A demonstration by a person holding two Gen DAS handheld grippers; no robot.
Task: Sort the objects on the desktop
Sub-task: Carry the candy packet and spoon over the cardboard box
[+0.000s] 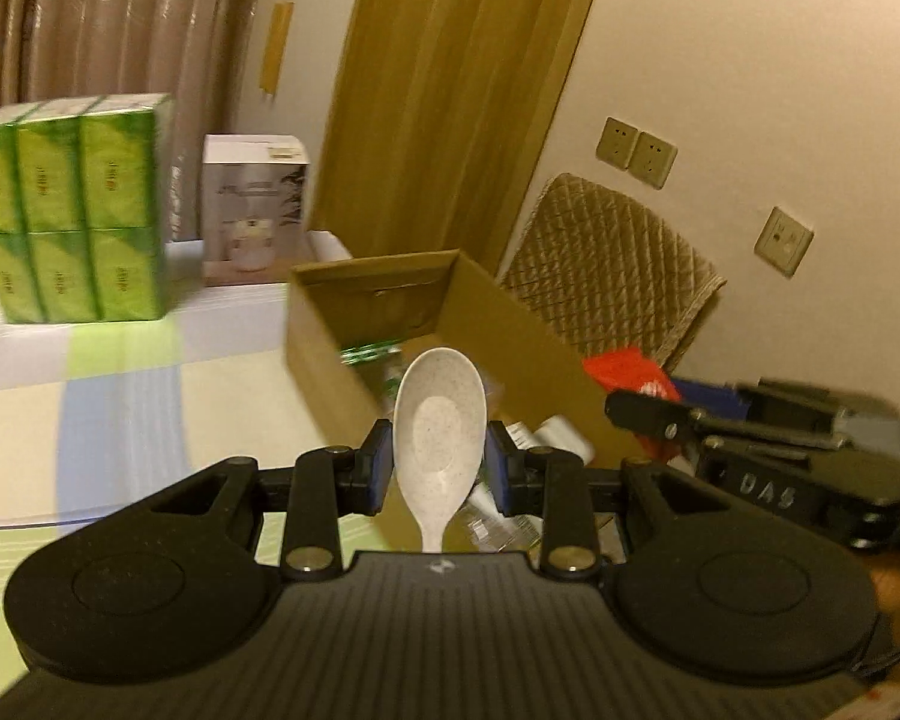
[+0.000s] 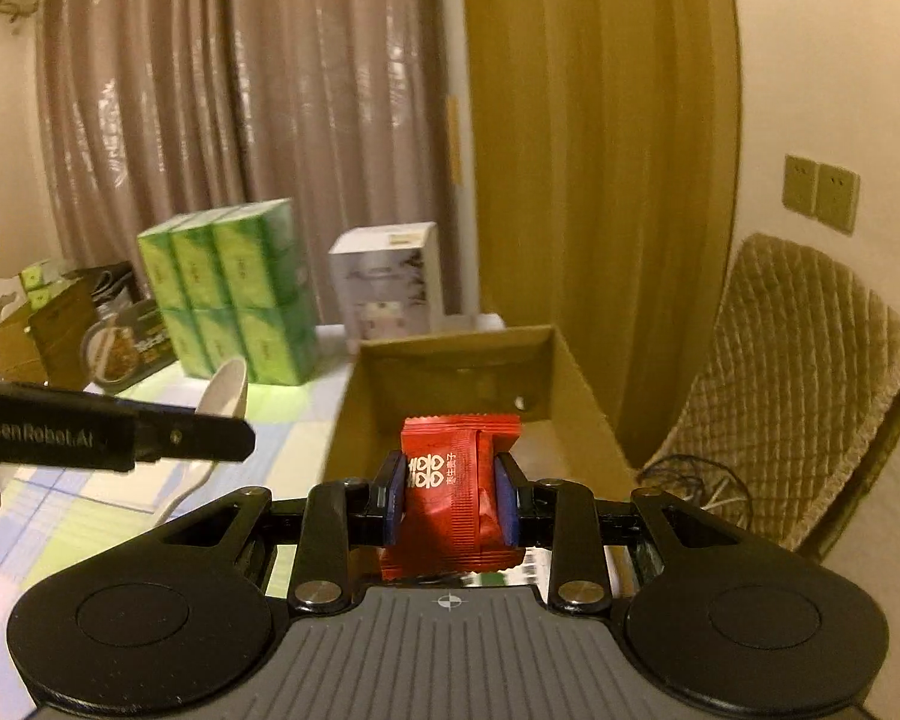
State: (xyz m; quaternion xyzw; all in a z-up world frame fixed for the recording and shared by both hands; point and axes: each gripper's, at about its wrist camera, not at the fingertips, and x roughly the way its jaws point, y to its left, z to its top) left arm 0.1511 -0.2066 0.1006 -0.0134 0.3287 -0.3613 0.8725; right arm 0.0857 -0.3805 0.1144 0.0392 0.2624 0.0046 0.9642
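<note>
Clearly legible on the left gripper (image 2: 228, 441), as seen from the right wrist camera, is the white lettering "GenRobot.AI", and the right gripper's (image 1: 630, 414) body in the left wrist view carries raised letters that read roughly "DAS". The left gripper (image 1: 439, 459) has its fingers (image 1: 375, 468) clamped on one speckled white plastic spoon (image 1: 439, 432), bowl pointing up and forward, held in the air just in front of the near corner of one open cardboard box (image 1: 330, 360) on the tabletop (image 1: 120, 396). The right gripper (image 2: 452, 501) has its fingers (image 2: 395, 501) pinched on one red snack packet (image 2: 450, 492) printed with a white double-heart emblem and small white Chinese characters too fine to read; it hangs at the near edge of the same cardboard box (image 2: 576, 384). Further back on the tabletop stands one green shrink-wrapped tissue pack (image 1: 72, 210) showing six bundles in two rows of three, its print blurred, and beside it one white product carton (image 1: 255, 210) with a picture on its face. Three wall sockets (image 1: 636, 151) show on the wall beyond a quilted chair back (image 1: 606, 264).
</note>
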